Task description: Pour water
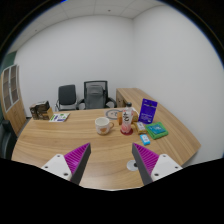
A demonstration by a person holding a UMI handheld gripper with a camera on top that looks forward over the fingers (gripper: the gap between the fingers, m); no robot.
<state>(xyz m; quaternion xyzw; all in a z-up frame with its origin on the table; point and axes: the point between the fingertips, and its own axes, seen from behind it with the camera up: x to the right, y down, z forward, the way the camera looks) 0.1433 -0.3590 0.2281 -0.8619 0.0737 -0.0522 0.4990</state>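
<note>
My gripper is open and empty, its two fingers with purple pads held wide apart above the wooden table. Well beyond the fingers, near the table's middle, stand a light bowl-like cup, a small bottle and a round red-topped container. Nothing stands between the fingers. A small round silver disc lies on the table next to the right finger.
A blue upright box, a green book and a small blue item lie to the right. Stacked items sit at the far left. Two office chairs stand behind the table.
</note>
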